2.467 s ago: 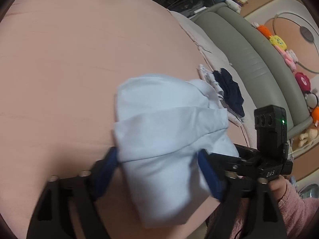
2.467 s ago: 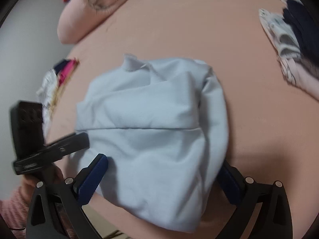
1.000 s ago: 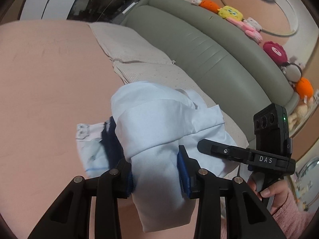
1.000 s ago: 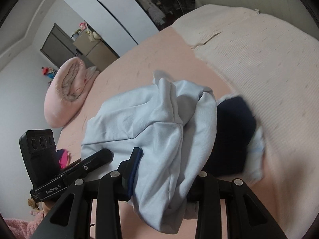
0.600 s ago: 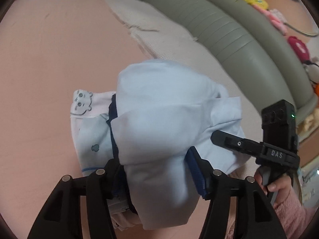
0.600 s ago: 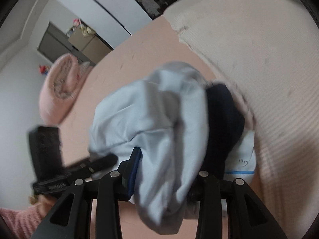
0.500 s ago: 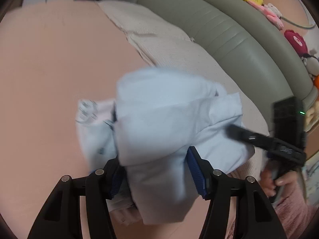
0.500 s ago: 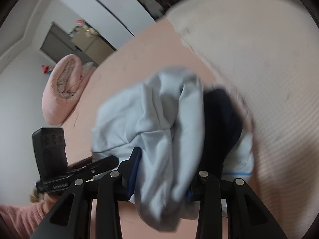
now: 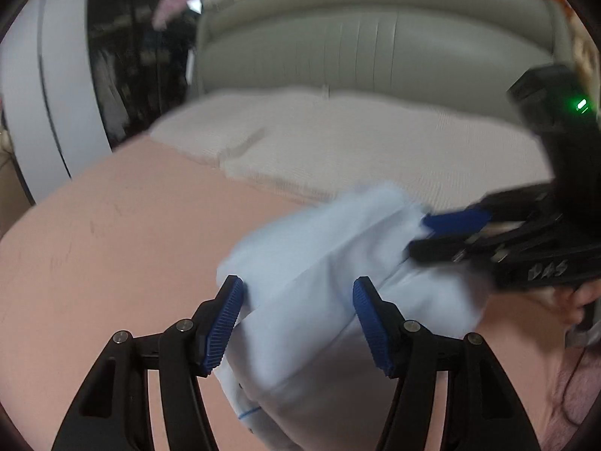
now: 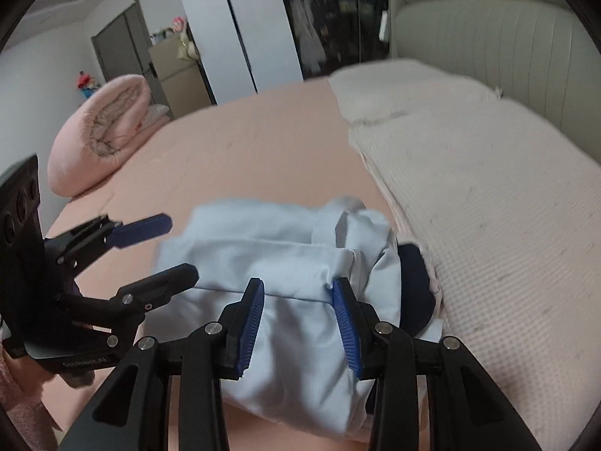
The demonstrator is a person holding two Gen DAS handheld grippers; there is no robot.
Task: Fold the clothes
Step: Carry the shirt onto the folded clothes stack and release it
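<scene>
- While your left claw (image 9: 296,293) straddles the shirt (image 9: 330,263), its blue pads stand apart at either side of the fold and do not visibly pinch the cloth; the claw is open.
- In the right wrist view your right claw (image 10: 296,293) also has its pads parted, with a bunch of the shirt (image 10: 293,263) lying between them; it is open as well.
- The shirt, pale blue and folded into a loose bundle, lies on the pink bed (image 10: 244,158), just beside the cream pillows (image 10: 488,188).
- It sits on top of a dark garment (image 10: 413,285), which shows at its right edge, with a bit of white cloth under that.
- A rolled pink blanket (image 10: 101,127) lies well apart at the far left of the bed.
- The grey headboard (image 9: 375,49) stands behind the pillows.
- The left wrist view is blurred.
</scene>
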